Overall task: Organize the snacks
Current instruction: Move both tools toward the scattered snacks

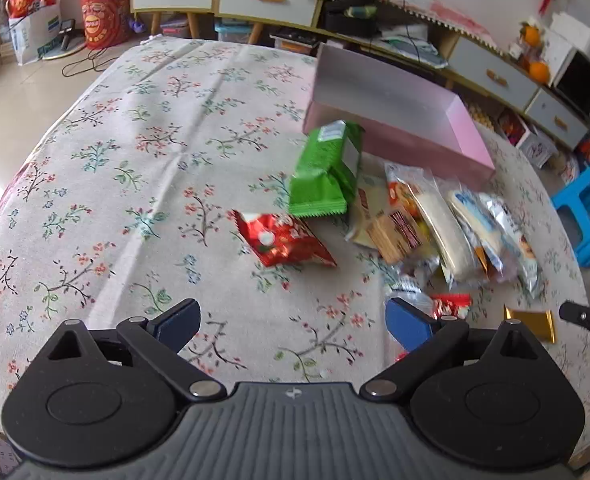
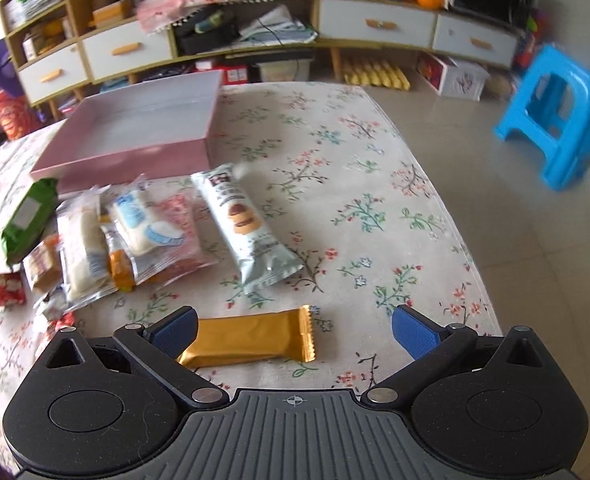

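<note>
Two hand-held grippers tilt steeply down over a table under a floral tablecloth (image 1: 143, 148), each with its blue-padded jaws spread wide and nothing pinched between them. The left gripper (image 1: 293, 326) hangs over bare cloth, with the snack pile ahead and to its right. The right gripper (image 2: 295, 334) hovers just above a gold-wrapped bar (image 2: 251, 340) that lies flat across its view; the bar's left end sits behind the left pad, though I cannot tell whether they touch. In the left wrist view that same bar shows as a gold corner at the right edge, next to a dark tip of the right gripper.

Nearest the left gripper lies a crumpled red packet (image 1: 283, 240). Beyond it a green biscuit pack (image 1: 327, 168) points toward the box. To the right, clear-wrapped pastries (image 2: 147, 228) and small packets overlap in a loose heap. A pale grey-green cake pouch (image 2: 247, 232) lies apart on the heap's right side, printed with a brown sandwich cake.

Farther back, touching the heap's far edge, stands an open pink box (image 1: 399, 128). Past the table are a low cabinet with drawers (image 2: 375, 20) and a blue plastic stool (image 2: 555, 116).
</note>
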Tool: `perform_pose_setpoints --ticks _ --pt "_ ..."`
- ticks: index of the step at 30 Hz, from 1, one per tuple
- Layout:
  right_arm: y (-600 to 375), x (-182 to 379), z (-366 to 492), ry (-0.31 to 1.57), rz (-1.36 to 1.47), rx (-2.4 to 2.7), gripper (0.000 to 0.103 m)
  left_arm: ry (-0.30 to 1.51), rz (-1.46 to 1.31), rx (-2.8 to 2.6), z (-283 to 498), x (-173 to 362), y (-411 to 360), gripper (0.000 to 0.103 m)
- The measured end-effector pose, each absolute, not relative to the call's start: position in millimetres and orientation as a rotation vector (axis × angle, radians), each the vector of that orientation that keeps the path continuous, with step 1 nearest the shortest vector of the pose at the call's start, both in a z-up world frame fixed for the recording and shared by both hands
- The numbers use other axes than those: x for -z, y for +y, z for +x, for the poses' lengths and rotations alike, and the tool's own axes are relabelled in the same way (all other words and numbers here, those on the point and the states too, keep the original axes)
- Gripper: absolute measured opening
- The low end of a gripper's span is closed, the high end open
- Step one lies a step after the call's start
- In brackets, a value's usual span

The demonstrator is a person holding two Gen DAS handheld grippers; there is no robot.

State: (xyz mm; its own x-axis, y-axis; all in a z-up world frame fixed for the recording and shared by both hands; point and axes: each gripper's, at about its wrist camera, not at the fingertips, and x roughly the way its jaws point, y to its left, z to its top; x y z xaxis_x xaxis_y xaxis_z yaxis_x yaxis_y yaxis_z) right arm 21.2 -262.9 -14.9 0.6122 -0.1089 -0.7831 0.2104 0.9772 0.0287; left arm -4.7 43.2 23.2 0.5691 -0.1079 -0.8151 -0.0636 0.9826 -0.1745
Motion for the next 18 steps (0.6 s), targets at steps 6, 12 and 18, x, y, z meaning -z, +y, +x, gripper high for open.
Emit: perform_pose_setpoints --ticks 6,12,18 --pt "-259 17 32 0.913 0.027 0.161 0.102 0.95 -0.253 -0.012 1 -25 64 0.089" --pt "-270 20 35 0.928 0.045 0.174 0.093 0.925 -0.299 -0.004 -1 -25 73 0.083" --pt "-275 23 36 0.957 0.11 0.143 0.086 0.94 -0.276 0.174 -6 -18 45 0.084"
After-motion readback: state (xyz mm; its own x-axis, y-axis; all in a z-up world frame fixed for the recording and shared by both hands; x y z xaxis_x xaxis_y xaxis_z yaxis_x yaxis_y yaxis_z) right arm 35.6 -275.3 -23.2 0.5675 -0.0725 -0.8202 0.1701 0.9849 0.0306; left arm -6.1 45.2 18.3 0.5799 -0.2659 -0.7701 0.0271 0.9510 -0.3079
